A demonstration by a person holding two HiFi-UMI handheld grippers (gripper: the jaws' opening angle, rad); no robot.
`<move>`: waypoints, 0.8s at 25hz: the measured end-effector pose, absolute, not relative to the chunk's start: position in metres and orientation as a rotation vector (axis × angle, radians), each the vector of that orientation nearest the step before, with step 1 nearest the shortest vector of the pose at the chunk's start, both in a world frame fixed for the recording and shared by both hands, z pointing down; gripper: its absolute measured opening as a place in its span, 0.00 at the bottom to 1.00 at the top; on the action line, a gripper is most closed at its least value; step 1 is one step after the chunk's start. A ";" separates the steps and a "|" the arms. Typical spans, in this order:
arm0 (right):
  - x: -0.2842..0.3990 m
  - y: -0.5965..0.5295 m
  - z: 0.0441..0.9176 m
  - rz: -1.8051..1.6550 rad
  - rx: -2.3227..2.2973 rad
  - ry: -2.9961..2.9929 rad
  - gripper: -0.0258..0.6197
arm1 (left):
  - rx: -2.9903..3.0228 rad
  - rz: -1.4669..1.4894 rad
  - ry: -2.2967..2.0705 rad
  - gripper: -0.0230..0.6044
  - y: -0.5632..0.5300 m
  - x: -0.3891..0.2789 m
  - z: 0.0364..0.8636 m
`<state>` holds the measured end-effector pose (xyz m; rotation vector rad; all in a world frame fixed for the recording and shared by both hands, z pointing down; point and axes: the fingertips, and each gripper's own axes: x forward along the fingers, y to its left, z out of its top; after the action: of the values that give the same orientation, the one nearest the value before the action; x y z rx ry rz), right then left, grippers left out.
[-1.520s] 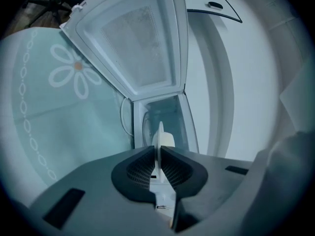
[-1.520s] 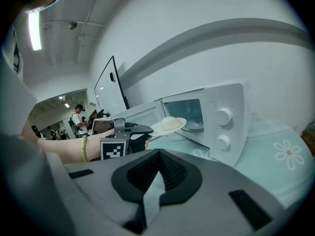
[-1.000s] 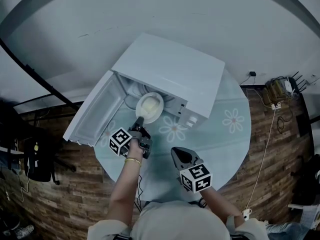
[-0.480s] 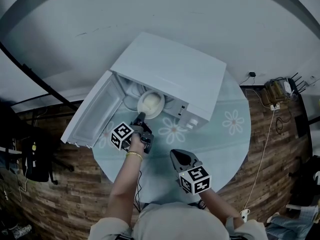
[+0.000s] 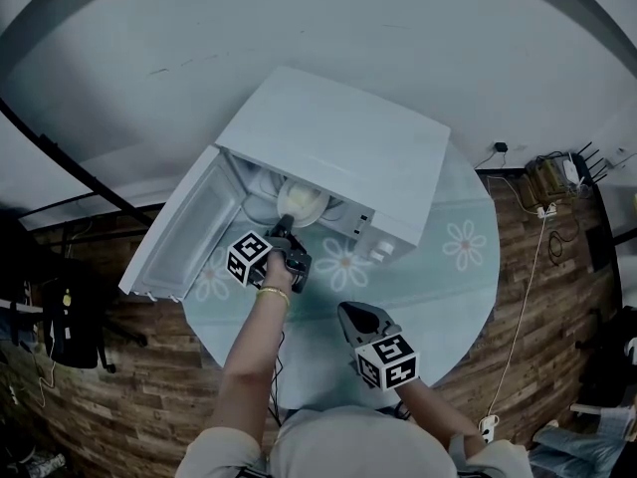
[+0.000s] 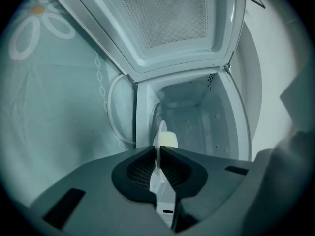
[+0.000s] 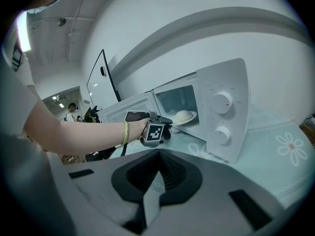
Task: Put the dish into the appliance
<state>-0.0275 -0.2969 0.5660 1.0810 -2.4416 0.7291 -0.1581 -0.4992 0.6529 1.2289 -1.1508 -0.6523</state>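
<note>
A white microwave (image 5: 338, 147) stands on the round table with its door (image 5: 184, 232) swung open to the left. My left gripper (image 5: 283, 225) is shut on the rim of a pale dish (image 5: 302, 202) with a cream domed lump on it, held level at the mouth of the cavity. The left gripper view has the dish (image 6: 161, 140) edge-on between my jaws, with the cavity (image 6: 192, 117) straight ahead. From the right gripper view, the dish (image 7: 183, 116) is partly inside the opening. My right gripper (image 5: 348, 309) hovers shut and empty over the table's near side.
The table has a pale teal cloth with daisy prints (image 5: 464, 239). The microwave's two knobs (image 7: 222, 101) face the right gripper. Cables and a power strip (image 5: 550, 182) lie on the wooden floor at the right. A dark chair (image 5: 60, 312) stands at the left.
My left gripper has carried the dish forward, from in front of the opening to partly inside the cavity. The right gripper has stayed nearly where it was.
</note>
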 end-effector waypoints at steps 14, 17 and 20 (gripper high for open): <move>-0.026 -0.297 0.571 0.760 1.100 -2.436 0.05 | 1.246 -0.593 -1.182 0.10 -0.531 -0.150 0.660; -0.026 -0.299 0.571 0.762 1.104 -2.436 0.05 | 1.247 -0.596 -1.184 0.10 -0.534 -0.148 0.659; -0.024 -0.298 0.570 0.763 1.104 -2.435 0.05 | 1.244 -0.605 -1.181 0.10 -0.536 -0.145 0.660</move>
<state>-0.0243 -0.2983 0.5703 1.1044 -2.4349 0.7626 -0.1449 -0.5357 0.6599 1.2437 -1.1808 -0.6050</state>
